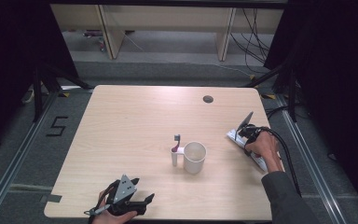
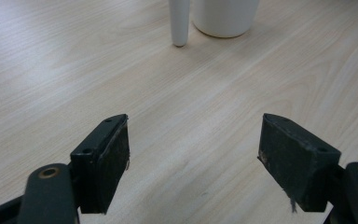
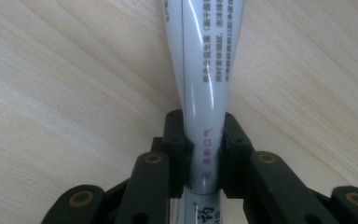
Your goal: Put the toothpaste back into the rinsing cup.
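The right tongs clamp a white toothpaste tube at 3 o'clock on the surface — its long axis runs straight out from them. The left tongs gape empty at 7 o'clock; mug and toothbrush stand mid-surface.

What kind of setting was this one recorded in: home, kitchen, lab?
Probably a lab recording bay: a bare wooden table ringed by black curtains, a taped "5" floor marker, and loose cables by the back wall.
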Demonstrator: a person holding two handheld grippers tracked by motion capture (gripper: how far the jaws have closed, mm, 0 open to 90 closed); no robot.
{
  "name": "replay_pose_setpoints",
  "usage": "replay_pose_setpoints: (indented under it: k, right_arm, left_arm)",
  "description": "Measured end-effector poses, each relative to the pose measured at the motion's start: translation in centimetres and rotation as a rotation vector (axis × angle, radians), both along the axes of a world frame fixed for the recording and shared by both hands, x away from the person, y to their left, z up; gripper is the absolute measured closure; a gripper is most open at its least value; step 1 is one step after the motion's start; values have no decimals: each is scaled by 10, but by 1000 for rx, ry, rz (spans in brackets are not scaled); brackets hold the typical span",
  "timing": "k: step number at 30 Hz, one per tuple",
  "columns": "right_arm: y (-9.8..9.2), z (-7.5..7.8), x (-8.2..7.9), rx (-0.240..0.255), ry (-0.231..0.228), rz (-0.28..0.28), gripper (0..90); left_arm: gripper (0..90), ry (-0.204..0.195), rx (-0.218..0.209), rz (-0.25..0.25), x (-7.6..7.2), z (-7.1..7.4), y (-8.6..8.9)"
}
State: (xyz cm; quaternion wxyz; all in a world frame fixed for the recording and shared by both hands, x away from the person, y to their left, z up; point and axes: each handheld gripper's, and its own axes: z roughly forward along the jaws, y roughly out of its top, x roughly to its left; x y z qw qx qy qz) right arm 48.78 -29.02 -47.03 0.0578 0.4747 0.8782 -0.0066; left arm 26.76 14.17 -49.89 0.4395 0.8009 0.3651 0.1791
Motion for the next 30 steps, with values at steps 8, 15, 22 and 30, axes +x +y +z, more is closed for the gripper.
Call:
replay_pose_setpoints:
  k: [8,15,22,30]
  right_arm:
    - [-5,0,-1,39,-27,1,769]
    - [-9,4,-3,72,-47,-26,770]
    - [-16,26,-7,171,-125,-40,770]
    - [-18,51,-15,329,-279,-28,770]
  left_arm:
    - [243,1,7,0,1,0,1]
    - [243,0,6,2,0,0,0]
    - [243,1,1,3,1,0,0]
    - [243,13,38,-5,1,1,1]
